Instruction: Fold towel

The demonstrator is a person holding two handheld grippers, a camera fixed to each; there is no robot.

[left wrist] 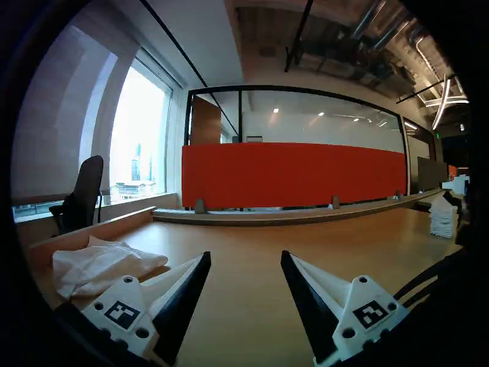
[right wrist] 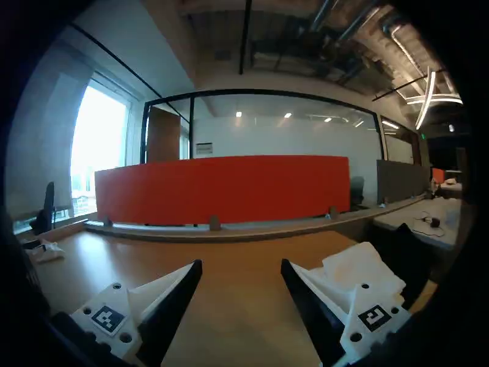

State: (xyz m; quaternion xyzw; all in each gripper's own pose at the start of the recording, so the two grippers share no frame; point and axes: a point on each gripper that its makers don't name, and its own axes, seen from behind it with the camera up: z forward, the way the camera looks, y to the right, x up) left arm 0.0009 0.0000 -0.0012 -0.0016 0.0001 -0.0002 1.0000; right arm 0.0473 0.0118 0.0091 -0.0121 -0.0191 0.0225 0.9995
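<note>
In the left gripper view a crumpled white towel (left wrist: 101, 269) lies on the wooden table (left wrist: 257, 257) at the near left, just beyond the left finger. My left gripper (left wrist: 244, 269) is open above the table with nothing between its fingers. A stack of folded white towels (left wrist: 443, 217) stands at the table's far right edge. In the right gripper view my right gripper (right wrist: 241, 272) is open too, with bare table between its fingers. Folded white towels (right wrist: 363, 263) sit just behind its right finger. The crumpled towel (right wrist: 46, 251) appears small at the far left.
A long red divider panel (left wrist: 293, 174) runs along the back of the table. A black office chair (left wrist: 79, 199) stands by the window at the left. Another desk with cables (right wrist: 428, 220) lies to the right, and a dark chair back (right wrist: 406, 244) rises beside the folded towels.
</note>
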